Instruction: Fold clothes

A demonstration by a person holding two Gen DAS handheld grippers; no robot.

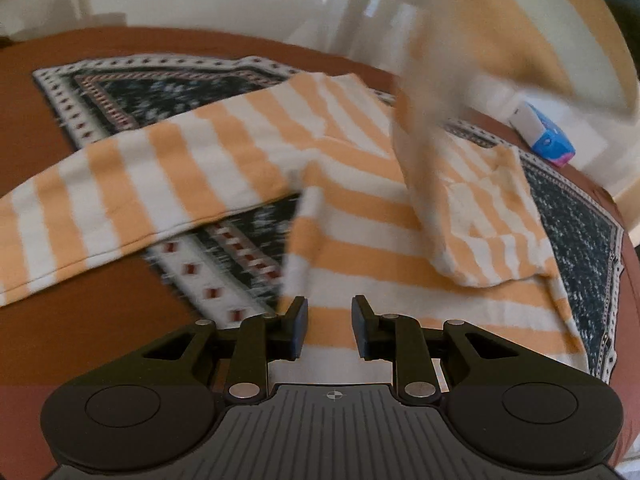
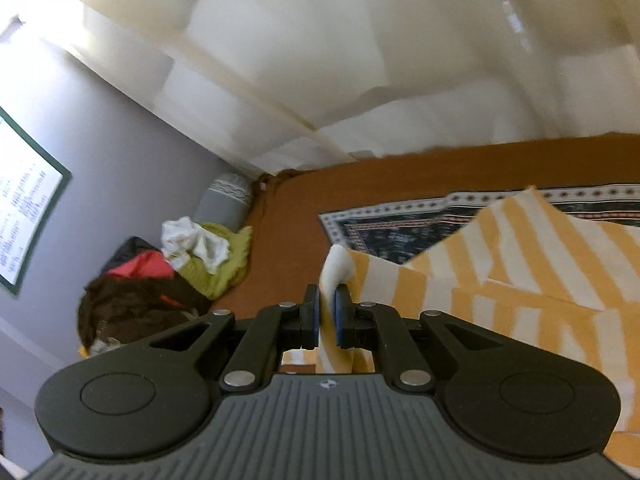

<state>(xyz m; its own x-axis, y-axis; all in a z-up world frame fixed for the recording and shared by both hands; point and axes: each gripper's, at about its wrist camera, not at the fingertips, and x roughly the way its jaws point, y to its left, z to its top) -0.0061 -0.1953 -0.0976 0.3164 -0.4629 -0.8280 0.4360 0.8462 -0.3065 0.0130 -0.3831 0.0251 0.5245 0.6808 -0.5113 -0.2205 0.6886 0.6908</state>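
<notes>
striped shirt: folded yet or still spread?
Partly folded. The striped shirt has one sleeve spread left, while the right gripper holds a lifted part above the body.

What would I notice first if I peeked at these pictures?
The big orange-and-white striped shirt, spread over a dark patterned cloth on the brown bed. The right gripper pinches a piece of it, while the left gripper hangs open above it. A heap of clothes sits by the wall.
</notes>
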